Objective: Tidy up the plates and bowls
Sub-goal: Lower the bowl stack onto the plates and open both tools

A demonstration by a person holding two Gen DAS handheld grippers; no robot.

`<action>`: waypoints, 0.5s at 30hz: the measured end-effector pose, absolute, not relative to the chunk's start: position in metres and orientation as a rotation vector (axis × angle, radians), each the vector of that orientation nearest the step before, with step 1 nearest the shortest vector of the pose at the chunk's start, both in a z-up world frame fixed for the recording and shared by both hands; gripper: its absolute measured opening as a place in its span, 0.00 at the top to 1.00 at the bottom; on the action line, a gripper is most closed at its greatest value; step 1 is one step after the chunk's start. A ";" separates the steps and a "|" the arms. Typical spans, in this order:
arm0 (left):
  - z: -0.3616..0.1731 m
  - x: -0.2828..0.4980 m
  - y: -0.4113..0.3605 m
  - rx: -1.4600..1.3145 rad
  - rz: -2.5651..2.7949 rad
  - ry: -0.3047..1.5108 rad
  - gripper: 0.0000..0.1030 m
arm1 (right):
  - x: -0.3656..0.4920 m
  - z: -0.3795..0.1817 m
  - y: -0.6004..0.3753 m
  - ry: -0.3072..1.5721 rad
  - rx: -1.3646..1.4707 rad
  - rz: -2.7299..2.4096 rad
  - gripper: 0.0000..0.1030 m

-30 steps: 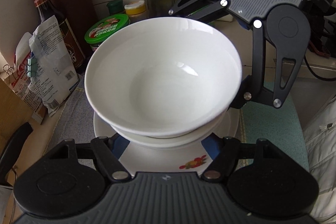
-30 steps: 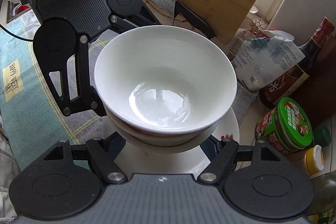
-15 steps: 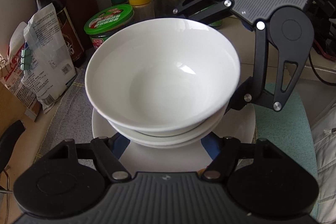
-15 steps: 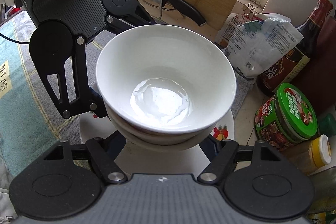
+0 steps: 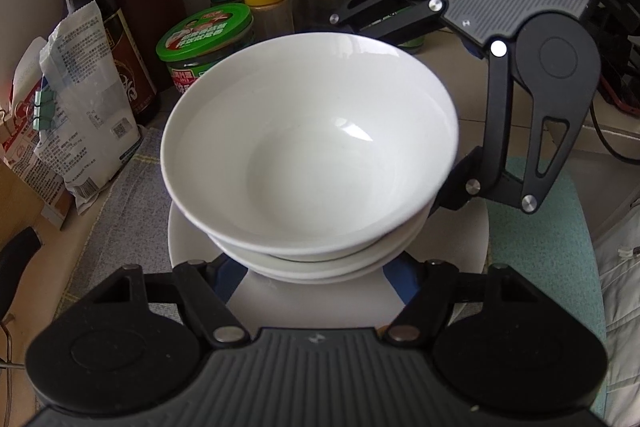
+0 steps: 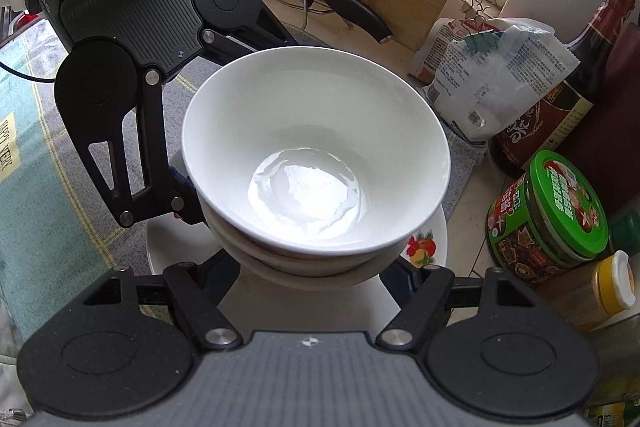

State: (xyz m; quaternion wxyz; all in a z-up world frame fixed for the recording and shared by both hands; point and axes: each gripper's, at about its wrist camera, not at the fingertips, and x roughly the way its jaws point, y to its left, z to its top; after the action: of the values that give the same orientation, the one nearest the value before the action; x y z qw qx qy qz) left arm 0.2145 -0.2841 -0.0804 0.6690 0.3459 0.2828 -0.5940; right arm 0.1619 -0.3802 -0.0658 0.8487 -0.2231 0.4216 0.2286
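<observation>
White bowl stack (image 5: 308,163) | left jaws clamped on it | right jaws likewise | plate (image 6: 432,227) beneath

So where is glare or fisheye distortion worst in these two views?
Right wrist view: a blown-out patch of glare fills the top bowl's bottom. Left wrist view: only a small highlight inside it. Both views bend and darken at the edges.

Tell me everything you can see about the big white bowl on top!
The top bowl is plain, glossy white, like glazed ceramic, round, deep and upright. It looks empty, with light glaring off its bottom. It sits nested in another white bowl, stacked over a plate with a fruit picture. The left gripper and right gripper reach in beneath the stack from opposite sides.
</observation>
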 end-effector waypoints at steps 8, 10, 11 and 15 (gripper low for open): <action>-0.078 0.214 -0.278 0.761 -1.326 0.612 0.14 | 0.158 -0.062 -0.377 0.844 -0.466 0.475 0.00; -0.072 0.211 -0.273 0.753 -1.313 0.569 0.06 | 0.158 -0.062 -0.377 0.851 -0.470 0.466 0.00; -0.069 0.210 -0.271 0.748 -1.305 0.559 0.06 | 0.158 -0.063 -0.378 0.852 -0.475 0.459 0.00; -0.064 0.210 -0.261 0.727 -1.240 0.563 0.05 | 0.156 -0.063 -0.379 0.856 -0.465 0.452 0.00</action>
State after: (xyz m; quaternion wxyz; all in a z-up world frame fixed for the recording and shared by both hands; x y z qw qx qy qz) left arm 0.2104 -0.2613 -0.0640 0.7165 0.3285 0.2543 -0.5603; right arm 0.1557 -0.3793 -0.0634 0.8592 -0.2215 0.4077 0.2155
